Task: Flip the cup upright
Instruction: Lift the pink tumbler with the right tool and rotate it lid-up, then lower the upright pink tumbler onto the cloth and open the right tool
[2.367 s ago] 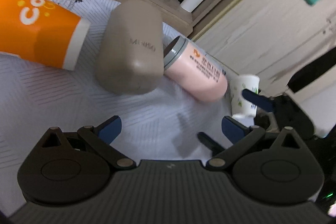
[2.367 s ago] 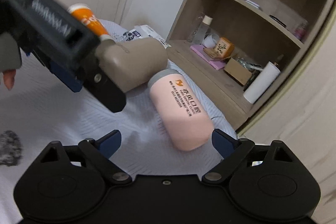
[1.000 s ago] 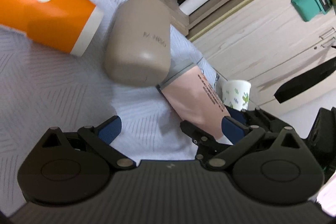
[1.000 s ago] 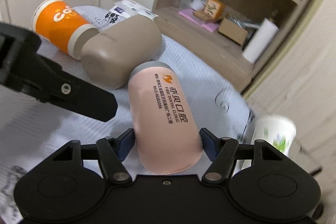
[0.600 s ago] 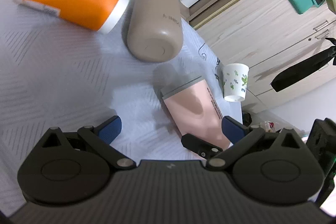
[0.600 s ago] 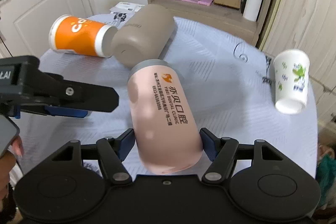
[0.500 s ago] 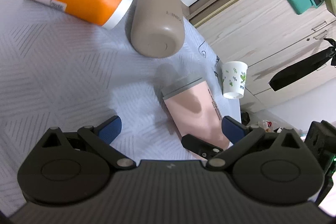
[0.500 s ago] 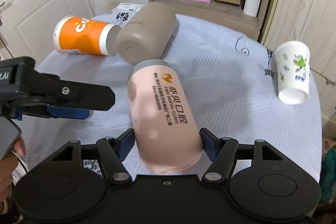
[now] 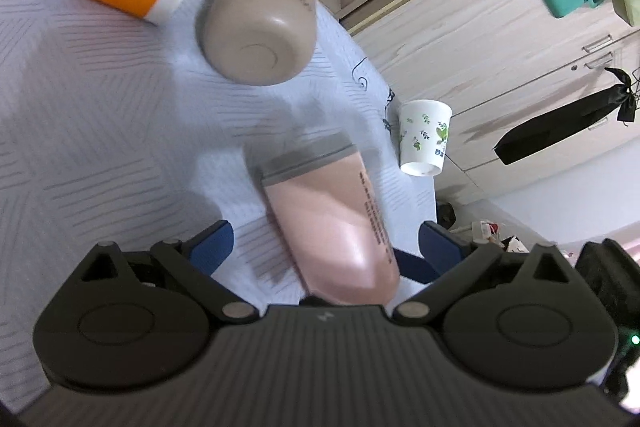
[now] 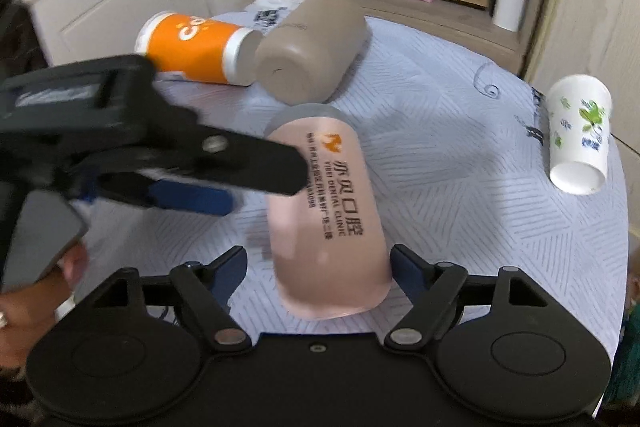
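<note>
Pink cup (image 10: 326, 211) with grey rim, printed "YIBEI DENTAL CLINIC", is seen between the spread fingers of the right gripper (image 10: 318, 269), above the tablecloth (image 10: 460, 195); the left gripper (image 9: 326, 241) is also open.
</note>
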Tool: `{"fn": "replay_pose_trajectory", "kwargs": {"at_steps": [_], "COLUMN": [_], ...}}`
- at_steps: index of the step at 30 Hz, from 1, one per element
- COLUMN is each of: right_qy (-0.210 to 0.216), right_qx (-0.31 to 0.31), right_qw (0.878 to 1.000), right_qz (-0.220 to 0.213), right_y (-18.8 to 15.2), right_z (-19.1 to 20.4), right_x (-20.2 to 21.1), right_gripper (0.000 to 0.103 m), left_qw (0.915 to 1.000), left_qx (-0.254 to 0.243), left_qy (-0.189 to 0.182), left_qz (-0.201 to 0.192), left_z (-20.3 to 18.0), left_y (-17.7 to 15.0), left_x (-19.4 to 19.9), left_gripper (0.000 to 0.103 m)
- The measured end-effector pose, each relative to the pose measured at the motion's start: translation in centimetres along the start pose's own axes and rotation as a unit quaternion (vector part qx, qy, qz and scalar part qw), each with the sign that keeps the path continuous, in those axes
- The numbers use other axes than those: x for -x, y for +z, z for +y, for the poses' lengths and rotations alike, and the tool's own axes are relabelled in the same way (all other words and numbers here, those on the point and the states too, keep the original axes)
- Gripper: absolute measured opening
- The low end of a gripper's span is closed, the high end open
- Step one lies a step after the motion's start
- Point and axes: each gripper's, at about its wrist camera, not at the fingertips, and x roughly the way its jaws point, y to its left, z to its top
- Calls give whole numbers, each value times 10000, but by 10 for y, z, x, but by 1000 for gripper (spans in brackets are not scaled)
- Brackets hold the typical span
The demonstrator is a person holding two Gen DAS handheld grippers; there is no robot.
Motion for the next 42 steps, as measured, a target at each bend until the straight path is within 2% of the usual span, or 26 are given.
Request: {"fn": "replay_pose_trajectory", "kwargs": {"at_steps": [4, 6, 10, 12, 16, 24, 27, 31, 38, 42], "right_qy": [135, 233, 277, 327, 462, 558, 557, 468, 424, 288], "right_qx": [175, 159, 34, -69, -110, -122, -75, -229, -420, -178], "right_qw": [9997, 9996, 9996, 9994, 9988, 9973, 9955, 9894, 9792, 9764], "right_qz": [-86, -87, -59, -61, -151, -455, -761, -1353, -1941, -2135], "right_y": [3, 7, 11, 10, 7, -4, -15, -44, -67, -65], "right_z": [-4, -9, -18, -23, -23, -18, -13, -2, 15, 29], "right_x": [4, 3, -5, -7, -7, 6, 14, 22, 23, 22], "right_gripper": [83, 82, 80, 72, 68, 67, 67, 67, 67, 67], "left_qw": [10000, 9998, 9998, 9998, 9996, 9953, 9919, 9892, 9751, 9675], "left_qx": [-3, -136, -178, -173, -278, -934, -1227, -1440, -2162, -2436], "left_qy": [-58, 95, 51, 51, 80, 122, 85, -82, -79, -104], "left_qz": [-14, -93, 47, 92, 29, -228, -322, -256, -483, -666], "left_z": [-4, -7, -9, -9, -11, -25, -30, -25, -26, -23], "left_y": [0, 0, -1, -2, -5, -15, -21, -28, -44, -44], "left_x": [-11, -17, -27, -30, -29, -14, -5, 2, 19, 32], "left_gripper": [87, 80, 74, 72, 72, 71, 71, 71, 71, 71]}}
